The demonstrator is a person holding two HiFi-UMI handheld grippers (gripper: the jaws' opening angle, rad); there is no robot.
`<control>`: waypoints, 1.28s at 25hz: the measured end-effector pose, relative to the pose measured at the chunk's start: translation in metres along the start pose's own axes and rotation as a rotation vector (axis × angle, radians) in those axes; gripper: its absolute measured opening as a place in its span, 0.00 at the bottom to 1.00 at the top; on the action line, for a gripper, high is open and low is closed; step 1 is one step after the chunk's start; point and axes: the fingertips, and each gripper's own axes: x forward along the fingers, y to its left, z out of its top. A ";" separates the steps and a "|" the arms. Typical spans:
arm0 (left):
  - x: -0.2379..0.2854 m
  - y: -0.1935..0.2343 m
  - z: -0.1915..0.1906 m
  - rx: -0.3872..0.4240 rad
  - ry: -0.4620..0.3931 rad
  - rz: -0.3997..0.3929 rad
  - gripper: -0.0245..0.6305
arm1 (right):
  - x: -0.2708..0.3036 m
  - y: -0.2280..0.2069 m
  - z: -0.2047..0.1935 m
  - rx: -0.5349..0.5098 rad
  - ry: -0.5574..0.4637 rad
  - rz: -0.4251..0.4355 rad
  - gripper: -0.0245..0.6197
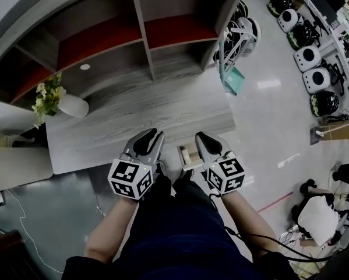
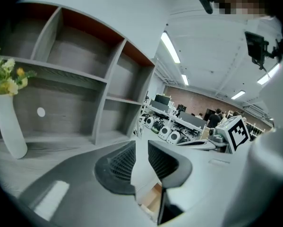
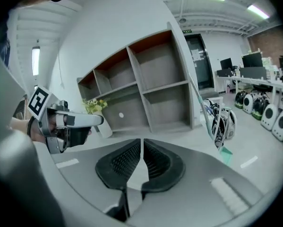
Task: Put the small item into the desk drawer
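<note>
My two grippers hover side by side over the front edge of the grey wooden desk (image 1: 133, 121). The left gripper (image 1: 155, 137) has its jaws a little apart with nothing between them; in its own view, desk surface shows through the gap of the left gripper (image 2: 141, 145). The right gripper (image 1: 201, 137) has its jaws drawn almost together, and in its own view the right gripper (image 3: 141, 143) holds nothing. Between and below the grippers a small drawer (image 1: 187, 155) stands pulled out, pale wood inside (image 2: 154, 200). No small item is clearly visible.
A white vase with yellow flowers (image 1: 60, 101) stands at the desk's left. Open shelves (image 1: 151, 45) rise along the desk's back. A chair or side table (image 1: 20, 165) sits left of the desk. Helmets on racks (image 1: 311, 57) and floor clutter lie to the right.
</note>
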 end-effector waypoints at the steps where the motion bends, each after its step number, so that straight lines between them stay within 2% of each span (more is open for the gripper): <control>1: -0.002 -0.002 0.009 0.011 -0.021 0.000 0.16 | -0.004 0.001 0.010 -0.006 -0.024 -0.002 0.08; 8: -0.022 -0.022 0.066 0.052 -0.160 -0.029 0.11 | -0.030 0.015 0.064 -0.017 -0.160 0.017 0.05; 17: -0.037 -0.058 0.113 0.128 -0.277 -0.081 0.05 | -0.073 0.020 0.126 -0.036 -0.338 -0.002 0.05; 25: -0.064 -0.079 0.161 0.215 -0.408 -0.081 0.04 | -0.105 0.031 0.173 -0.122 -0.460 -0.023 0.05; 32: -0.072 -0.074 0.176 0.331 -0.462 -0.020 0.04 | -0.118 0.033 0.190 -0.177 -0.526 -0.080 0.05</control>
